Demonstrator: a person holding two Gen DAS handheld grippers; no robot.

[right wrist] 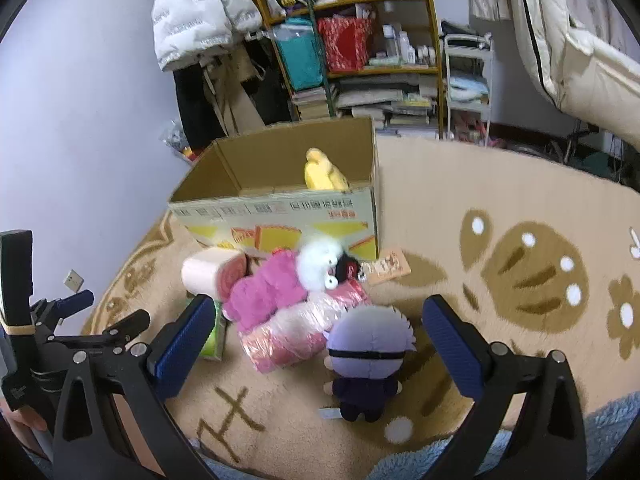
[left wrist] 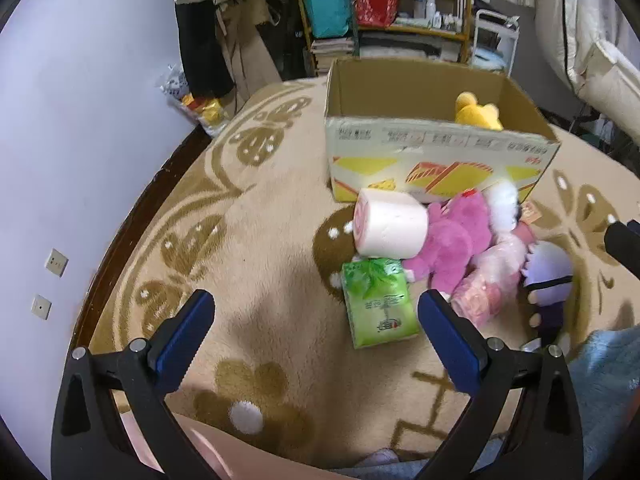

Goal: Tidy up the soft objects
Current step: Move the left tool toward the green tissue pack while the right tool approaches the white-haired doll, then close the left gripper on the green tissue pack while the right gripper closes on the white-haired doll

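Both tongs were spread wide and carried nothing. The right tongs (right wrist: 318, 354) hung low over the carpet (right wrist: 500, 200) with the purple-haired doll (right wrist: 366, 354) standing directly ahead, framed between the two blue pads, lower centre of the right wrist view. The doll stood upright with its back to the camera, its long axis running from the dark body near the bottom of the frame up to the pale head; the pads stood to either side of the head, apart from it.

The left tongs (left wrist: 316, 330) faced bare carpet at lower centre of the left wrist view, with the green tissue pack (left wrist: 378, 304) just inside the right-hand pad and lying flat, its long axis running up the frame. Above it lay the white roll (left wrist: 390, 226), the pink plush (left wrist: 456, 240) and a wrapped pink bundle (left wrist: 486, 286), touching one another in a heap against the front wall of the cardboard box (left wrist: 436, 152). A yellow plush (left wrist: 478, 112) already sat inside the box at upper centre.

By my judgement the right tongs were nearer the doll and better lined up for it, needing only to go forward and close across the head
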